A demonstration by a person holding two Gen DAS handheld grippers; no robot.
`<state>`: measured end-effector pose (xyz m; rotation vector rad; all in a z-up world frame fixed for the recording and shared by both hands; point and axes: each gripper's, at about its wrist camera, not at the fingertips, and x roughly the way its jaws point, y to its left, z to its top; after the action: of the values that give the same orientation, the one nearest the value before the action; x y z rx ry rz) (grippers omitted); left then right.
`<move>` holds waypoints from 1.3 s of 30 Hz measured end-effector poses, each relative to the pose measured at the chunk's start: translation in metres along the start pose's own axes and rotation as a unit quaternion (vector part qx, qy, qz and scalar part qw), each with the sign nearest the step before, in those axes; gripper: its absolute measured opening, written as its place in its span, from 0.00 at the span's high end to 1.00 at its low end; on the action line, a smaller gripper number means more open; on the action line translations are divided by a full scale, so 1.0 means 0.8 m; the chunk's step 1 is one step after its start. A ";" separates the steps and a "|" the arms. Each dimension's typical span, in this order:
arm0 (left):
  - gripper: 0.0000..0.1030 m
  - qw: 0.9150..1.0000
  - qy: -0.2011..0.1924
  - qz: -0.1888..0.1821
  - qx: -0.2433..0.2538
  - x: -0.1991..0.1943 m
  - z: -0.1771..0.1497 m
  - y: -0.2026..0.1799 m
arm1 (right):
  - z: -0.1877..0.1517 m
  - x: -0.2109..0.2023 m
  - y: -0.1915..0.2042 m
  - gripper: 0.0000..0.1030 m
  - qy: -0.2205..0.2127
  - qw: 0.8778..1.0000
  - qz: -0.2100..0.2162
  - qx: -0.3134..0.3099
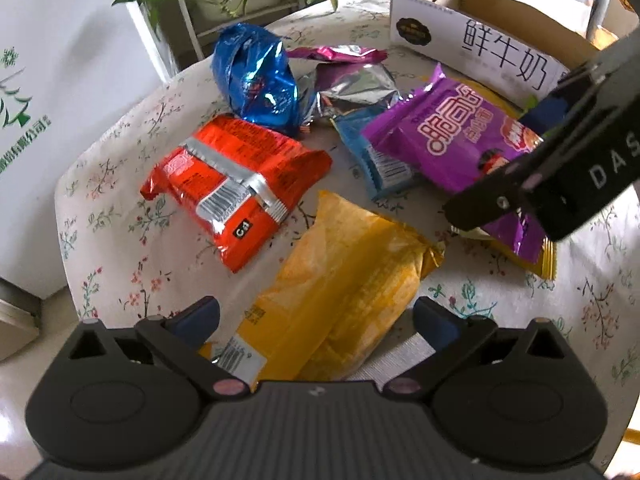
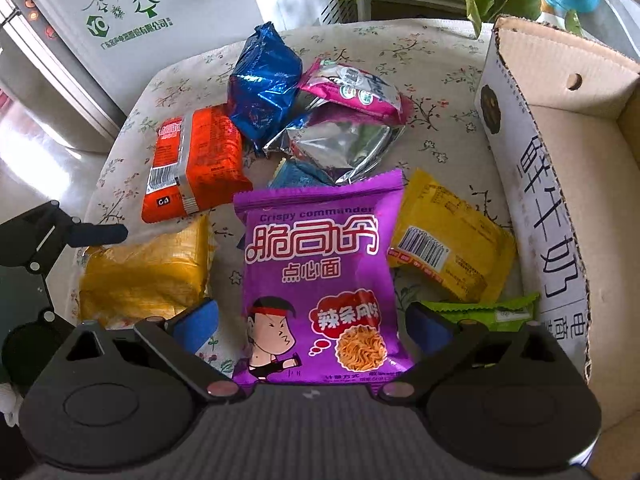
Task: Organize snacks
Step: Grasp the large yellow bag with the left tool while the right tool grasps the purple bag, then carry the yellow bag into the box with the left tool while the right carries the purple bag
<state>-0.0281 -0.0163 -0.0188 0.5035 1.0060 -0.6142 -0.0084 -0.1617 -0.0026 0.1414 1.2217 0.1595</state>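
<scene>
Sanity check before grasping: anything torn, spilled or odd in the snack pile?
One oddity: the silver foil packet mid-pile looks crumpled and flattened, possibly opened or empty. No visible spills. The remaining packs look sealed but heaped, overlapping each other; the cardboard box holds none in view.

Purple packet (image 2: 320, 276), orange-red packet (image 1: 236, 188), blue foil packet (image 1: 256, 80), floral-patterned cloth (image 1: 120, 184)

Glossy purple plastic noodle packet (image 2: 320, 276), smooth, printed. Crinkled blue metallic-foil bag (image 2: 262, 84), highly reflective. Silver foil wrapper (image 2: 340, 148), mirror-like, creased. Shiny orange-red plastic pack (image 1: 236, 184) with silver seam. Matt floral cloth table cover (image 1: 120, 220), woven look. Corrugated cardboard box (image 2: 560, 168), dull, rough torn edges.
</scene>
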 end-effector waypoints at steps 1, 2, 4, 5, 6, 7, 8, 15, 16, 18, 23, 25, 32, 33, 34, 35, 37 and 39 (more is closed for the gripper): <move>0.00 1.000 -0.005 0.006 0.012 -0.002 0.000 -0.005 | 0.000 -0.001 0.000 0.03 -0.002 1.000 -0.001 0.000; 0.00 1.000 -0.010 0.013 0.024 -0.004 0.001 -0.010 | 0.000 -0.002 0.000 0.03 -0.003 1.000 -0.002 -0.001; 0.00 0.999 -0.017 0.026 0.036 -0.007 0.002 -0.019 | 0.000 -0.004 0.000 0.06 -0.005 1.000 -0.002 -0.003; 0.01 0.999 -0.020 0.029 0.037 -0.006 0.004 -0.022 | 0.000 -0.004 0.000 0.08 -0.006 1.000 -0.001 -0.004; 0.02 0.999 -0.022 0.030 0.036 -0.006 0.005 -0.024 | -0.001 -0.004 0.000 0.11 -0.006 1.000 0.000 -0.004; 0.03 0.999 -0.024 0.029 0.034 -0.006 0.006 -0.026 | -0.001 -0.005 0.000 0.13 -0.006 1.000 0.001 -0.004; 0.06 0.999 -0.026 0.026 0.032 -0.006 0.006 -0.027 | -0.001 -0.005 -0.001 0.16 -0.005 1.000 0.001 -0.004; 0.26 1.000 -0.024 0.019 -0.006 -0.011 0.008 -0.025 | -0.002 -0.013 -0.003 0.28 -0.015 1.000 0.008 -0.003; 0.28 0.999 -0.023 0.020 -0.016 -0.012 0.007 -0.024 | -0.002 -0.014 -0.003 0.29 -0.015 1.000 0.008 -0.004; 0.36 0.999 -0.022 0.028 -0.026 -0.016 0.005 -0.023 | -0.003 -0.015 -0.004 0.30 -0.018 1.000 0.009 -0.005; 0.39 0.997 -0.031 0.028 -0.061 -0.028 0.000 -0.020 | -0.004 -0.019 -0.005 0.30 -0.023 1.000 0.015 -0.002; 0.39 0.995 -0.036 0.033 -0.082 -0.032 -0.003 -0.017 | -0.004 -0.023 -0.006 0.30 -0.026 0.999 0.019 -0.001; 0.40 0.981 -0.067 0.028 -0.182 -0.052 -0.016 -0.006 | -0.004 -0.037 -0.002 0.30 -0.042 0.999 0.030 -0.006; 0.40 0.978 -0.069 0.029 -0.195 -0.053 -0.018 -0.006 | -0.005 -0.039 -0.001 0.30 -0.043 0.999 0.031 -0.007; 0.40 0.975 -0.072 0.026 -0.209 -0.055 -0.020 -0.005 | -0.005 -0.041 0.000 0.30 -0.045 0.998 0.032 -0.008; 0.40 0.971 -0.077 0.024 -0.223 -0.057 -0.023 -0.004 | -0.006 -0.044 0.000 0.30 -0.048 0.998 0.032 -0.010; 0.40 0.966 -0.084 0.027 -0.241 -0.060 -0.027 -0.005 | -0.007 -0.049 0.004 0.30 -0.053 0.998 0.032 -0.016; 0.40 0.963 -0.091 0.032 -0.252 -0.064 -0.029 -0.008 | -0.008 -0.052 0.005 0.30 -0.057 0.998 0.034 -0.019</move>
<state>-0.0666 0.0063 0.0156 0.0260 0.9234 -0.3198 -0.0283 -0.1656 0.0348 0.1578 1.1010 0.2305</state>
